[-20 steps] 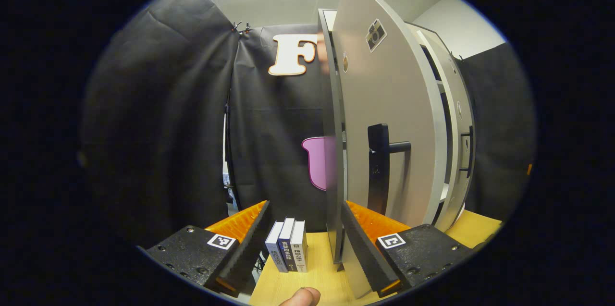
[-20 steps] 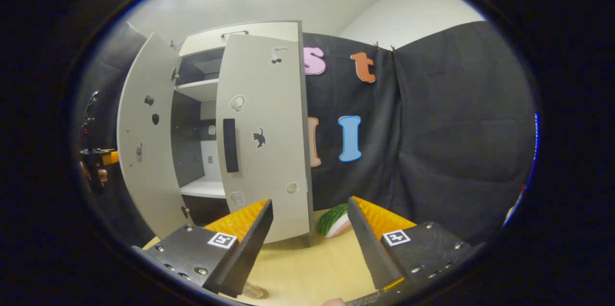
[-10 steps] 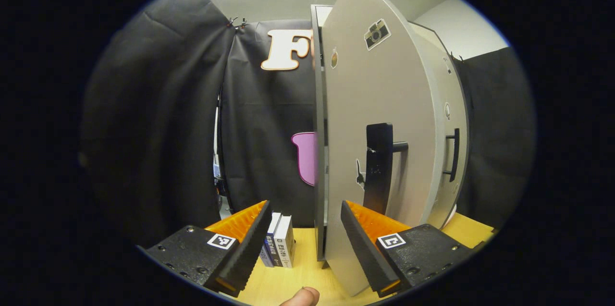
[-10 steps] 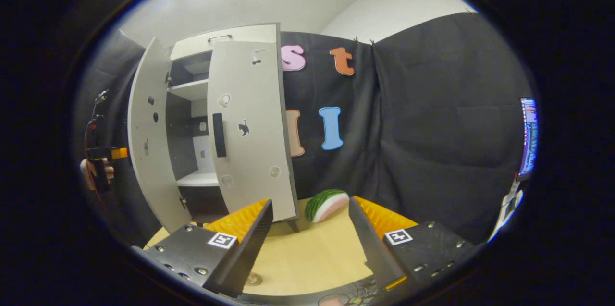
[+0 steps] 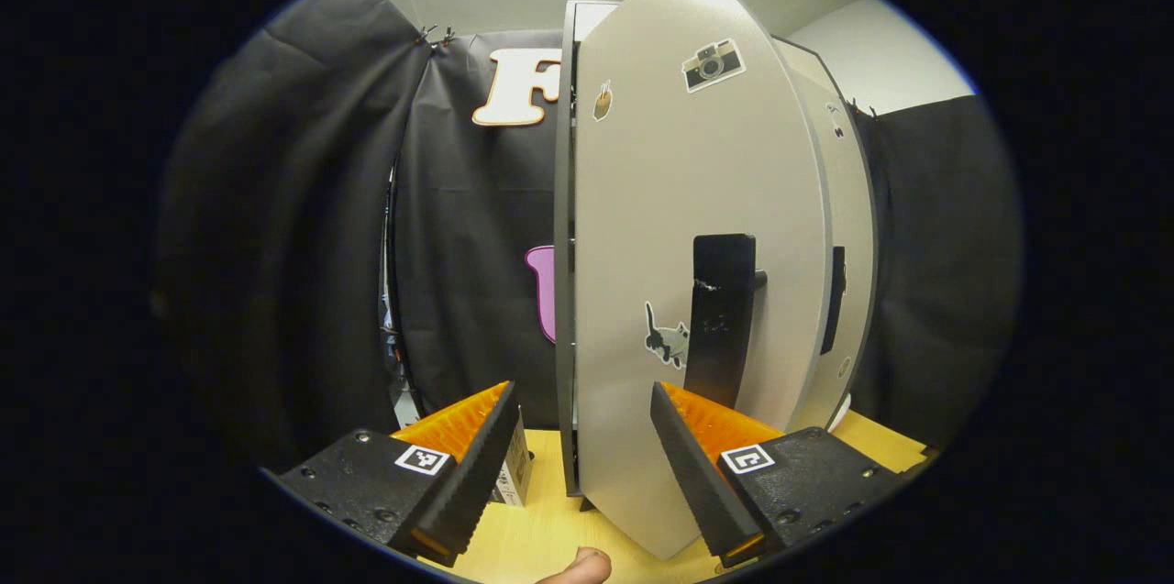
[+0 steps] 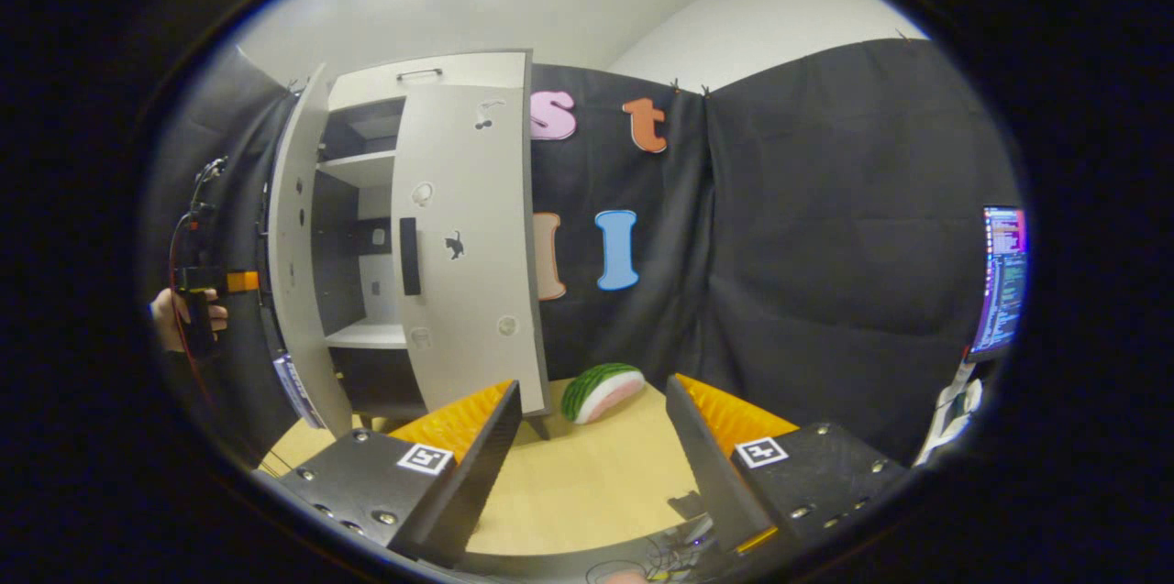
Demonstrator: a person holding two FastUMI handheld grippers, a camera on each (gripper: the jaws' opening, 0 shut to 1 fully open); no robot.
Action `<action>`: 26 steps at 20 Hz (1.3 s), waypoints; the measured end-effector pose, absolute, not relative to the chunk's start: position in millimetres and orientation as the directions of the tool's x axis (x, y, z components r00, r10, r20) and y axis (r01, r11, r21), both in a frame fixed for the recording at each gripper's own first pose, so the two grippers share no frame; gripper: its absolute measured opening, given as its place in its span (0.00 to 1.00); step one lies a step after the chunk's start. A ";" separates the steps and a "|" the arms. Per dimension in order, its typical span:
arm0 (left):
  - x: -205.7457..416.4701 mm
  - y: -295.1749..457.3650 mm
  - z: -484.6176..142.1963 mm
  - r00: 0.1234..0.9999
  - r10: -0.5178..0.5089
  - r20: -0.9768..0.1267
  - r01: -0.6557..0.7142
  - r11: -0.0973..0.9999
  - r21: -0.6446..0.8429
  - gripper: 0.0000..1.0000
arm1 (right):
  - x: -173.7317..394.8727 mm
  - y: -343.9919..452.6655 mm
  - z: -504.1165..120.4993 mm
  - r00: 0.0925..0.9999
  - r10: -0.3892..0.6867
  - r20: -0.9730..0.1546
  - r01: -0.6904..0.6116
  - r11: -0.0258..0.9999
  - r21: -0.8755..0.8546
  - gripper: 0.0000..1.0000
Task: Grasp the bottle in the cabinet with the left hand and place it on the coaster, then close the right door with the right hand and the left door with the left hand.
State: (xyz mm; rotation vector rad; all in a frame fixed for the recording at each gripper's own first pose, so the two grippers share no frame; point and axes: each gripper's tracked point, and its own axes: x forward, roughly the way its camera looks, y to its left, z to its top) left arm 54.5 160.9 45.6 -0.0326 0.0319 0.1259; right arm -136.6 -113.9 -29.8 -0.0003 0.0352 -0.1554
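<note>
The left gripper [image 5: 580, 465] is spread, empty, just before the left door [image 5: 679, 291], which stands part open. The right gripper [image 6: 592, 465] is spread too, over the table [image 6: 596, 483], well back from the cabinet [image 6: 367, 190]. Its right door [image 6: 468, 245] is shut; a watermelon slice [image 6: 601, 390] lies beyond. I cannot tell where the bottle is.

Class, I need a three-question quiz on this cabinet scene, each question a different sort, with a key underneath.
1. True or false: the left door is fully shut.
2. What lies on the table right of the cabinet? A) book B) watermelon slice C) cup
3. Fill in: the left hand-held gripper has its fingers ____, with the left door's lower edge between them.

Key: 1 false; 2 B; 3 open
</note>
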 end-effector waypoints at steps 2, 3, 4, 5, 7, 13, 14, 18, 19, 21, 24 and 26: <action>59.0 152.0 46.1 0.991 0.127 -0.032 -0.127 0.992 -0.004 0.93 | -137.9 -105.3 -17.6 0.989 -0.147 -0.002 0.147 0.988 -0.038 0.96; 61.6 147.9 45.2 0.992 0.123 -0.035 -0.123 0.992 0.005 0.94 | -136.7 -99.0 -13.8 0.991 -0.135 0.011 0.135 0.990 -0.041 0.96; 64.9 142.8 44.8 0.993 0.115 -0.040 -0.115 0.993 -0.001 0.94 | -136.3 -93.1 -9.6 0.993 -0.119 0.023 0.119 0.992 -0.032 0.96; 67.7 137.1 44.5 0.994 0.101 -0.046 -0.102 0.995 -0.014 0.90 | -134.9 -88.3 -5.8 0.994 -0.102 0.035 0.103 0.995 -0.007 0.96; 74.8 122.6 45.6 0.996 0.068 -0.049 -0.070 0.997 -0.042 0.92 | -129.7 -76.8 -2.2 0.997 -0.062 0.038 0.060 0.997 0.054 1.00; 93.9 87.0 48.6 0.999 0.034 -0.030 -0.034 0.999 0.008 0.92 | -116.6 -84.0 -1.7 0.997 -0.073 0.013 0.073 0.997 -0.002 0.96; 97.8 81.4 49.7 0.999 0.024 -0.024 -0.024 1.000 -0.001 0.93 | -115.5 -83.8 -1.0 0.998 -0.069 0.012 0.069 0.998 -0.008 0.96; 107.4 73.6 40.9 0.999 0.014 -0.048 -0.015 1.000 -0.027 0.94 | -106.4 -85.3 2.3 0.997 -0.077 0.012 0.077 0.997 0.010 0.92; 108.1 72.5 38.4 0.999 0.011 -0.050 -0.013 0.999 -0.039 0.94 | -102.4 -82.9 1.9 0.997 -0.074 0.010 0.074 0.997 0.023 0.96; 105.3 72.3 34.6 0.998 0.003 -0.055 -0.006 0.999 -0.048 0.94 | -95.2 -76.0 0.8 0.998 -0.058 0.004 0.058 0.998 0.034 0.96; 98.8 77.1 30.7 0.999 0.008 -0.054 -0.009 1.000 -0.016 0.94 | -84.5 -69.7 -11.8 0.997 -0.061 -0.037 0.062 0.998 0.023 0.92; 91.0 81.5 26.3 0.998 0.009 -0.055 -0.009 1.000 0.003 0.94 | -77.9 -59.6 -16.0 0.997 -0.052 -0.054 0.053 0.999 0.012 0.96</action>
